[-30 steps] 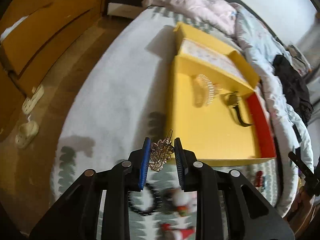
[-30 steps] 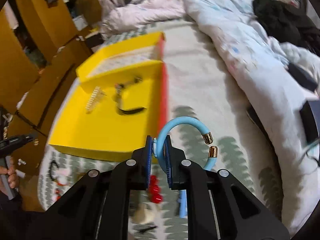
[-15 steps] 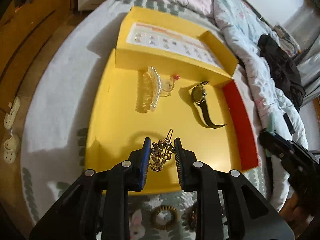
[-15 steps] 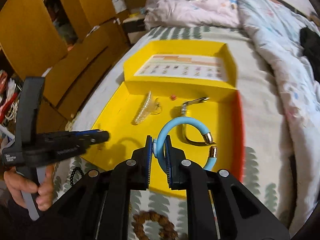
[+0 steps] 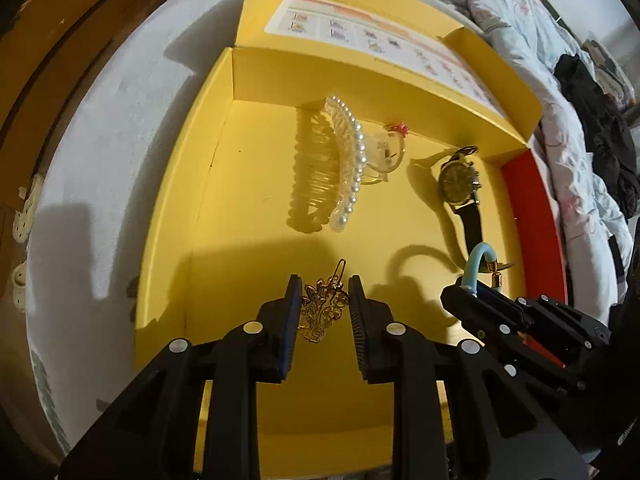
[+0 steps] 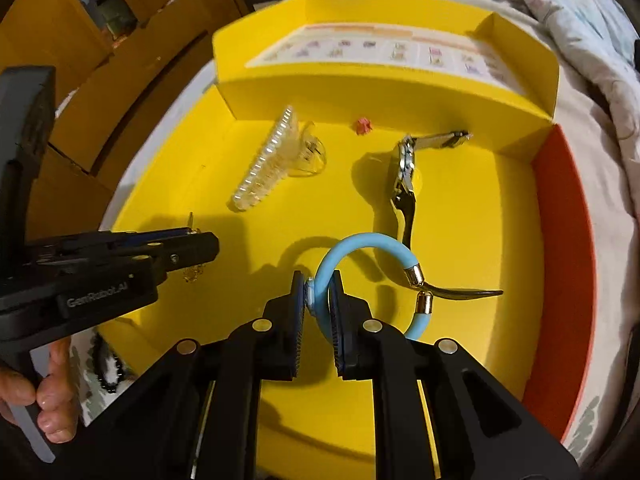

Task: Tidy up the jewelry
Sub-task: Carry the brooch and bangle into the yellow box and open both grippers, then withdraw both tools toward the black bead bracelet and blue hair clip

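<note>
Bed (image 5: 100, 152) under pale sheet, rumpled quilt (image 5: 560, 92) far right. Wooden cabinets (image 6: 120, 12) far left. Dim, warm light.

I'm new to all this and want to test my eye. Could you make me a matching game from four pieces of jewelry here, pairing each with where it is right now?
Things:
1. gold filigree hair clip
2. blue bangle
3. pearl hair claw
4. wristwatch

Places:
A. lying in the yellow box, near its red side
B. pinched between the right gripper fingers
C. lying in the yellow box, near the middle of its back wall
D. pinched between the left gripper fingers

Pairs: 1-D, 2-B, 3-C, 4-A
</note>
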The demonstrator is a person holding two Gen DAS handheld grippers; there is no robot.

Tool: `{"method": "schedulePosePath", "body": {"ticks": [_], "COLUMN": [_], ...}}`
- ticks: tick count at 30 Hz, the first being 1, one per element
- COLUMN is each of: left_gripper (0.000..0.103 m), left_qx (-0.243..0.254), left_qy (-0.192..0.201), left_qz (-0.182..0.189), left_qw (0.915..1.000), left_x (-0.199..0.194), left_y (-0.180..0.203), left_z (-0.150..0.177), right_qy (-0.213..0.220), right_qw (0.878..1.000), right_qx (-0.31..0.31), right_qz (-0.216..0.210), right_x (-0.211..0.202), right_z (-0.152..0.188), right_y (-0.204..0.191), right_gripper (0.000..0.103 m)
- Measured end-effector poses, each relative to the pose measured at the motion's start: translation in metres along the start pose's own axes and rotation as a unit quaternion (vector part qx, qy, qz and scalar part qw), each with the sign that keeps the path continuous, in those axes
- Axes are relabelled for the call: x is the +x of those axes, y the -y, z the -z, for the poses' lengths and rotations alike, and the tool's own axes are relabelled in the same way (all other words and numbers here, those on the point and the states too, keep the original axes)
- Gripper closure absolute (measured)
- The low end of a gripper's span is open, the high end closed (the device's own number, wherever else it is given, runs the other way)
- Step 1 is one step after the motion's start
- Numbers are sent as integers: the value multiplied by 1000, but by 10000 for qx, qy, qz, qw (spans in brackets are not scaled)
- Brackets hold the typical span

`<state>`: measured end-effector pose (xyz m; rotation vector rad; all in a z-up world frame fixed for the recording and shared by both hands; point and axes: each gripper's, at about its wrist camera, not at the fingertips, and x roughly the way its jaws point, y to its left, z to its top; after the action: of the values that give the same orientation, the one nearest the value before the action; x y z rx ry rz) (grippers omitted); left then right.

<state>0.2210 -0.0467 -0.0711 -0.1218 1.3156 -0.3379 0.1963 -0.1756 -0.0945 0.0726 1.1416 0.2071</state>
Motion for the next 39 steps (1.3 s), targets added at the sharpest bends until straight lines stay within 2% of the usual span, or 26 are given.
{"method": "schedulePosePath", "body": {"ticks": [9,12,14,15,17,18,19,20,22,24,32,39], "left_gripper": [78,78,78,77,64,51,46,46,46,45,42,40], "left_qx": [-19,-41,-85,-106,-136,-145,-140,-122,-101,-86,84,207], "left_qy": [-129,-113,-87,-84,-23,49,135,216,277,351,713,952], "left_qz": [-161,-179,-190,-172,-96,-71,-59,-62,-18,34,117,-2], "left_qw": [9998,9998,9997,9998,9999,9999,9998,9997,9996,9993,9974,9952], "left_x": [17,17,17,16,10,6,2,-3,-10,-18,-54,-75], "left_y": [-1,-1,0,-1,-2,-2,-2,-1,1,1,3,3], "left_z": [-4,-7,-9,-9,-10,-10,-10,-10,-9,-6,14,41], "right_qy": [-80,-21,37,70,87,94,116,182,292,439,837,1037], "right_qw": [10000,10000,9999,9999,9998,9998,9997,9995,9992,9985,9959,9935], "right_qx": [9,30,75,103,140,138,138,171,225,274,306,439], "right_qz": [27,58,111,116,112,126,151,172,148,157,176,166], "right_x": [14,14,11,9,4,1,-2,-7,-17,-30,-82,-116], "right_z": [-2,-2,-2,-1,-2,-2,-2,-2,-2,0,18,54], "right_y": [8,9,11,12,14,15,16,17,20,22,25,33], "right_gripper": [89,82,81,81,80,77,72,69,57,50,49,49]}}
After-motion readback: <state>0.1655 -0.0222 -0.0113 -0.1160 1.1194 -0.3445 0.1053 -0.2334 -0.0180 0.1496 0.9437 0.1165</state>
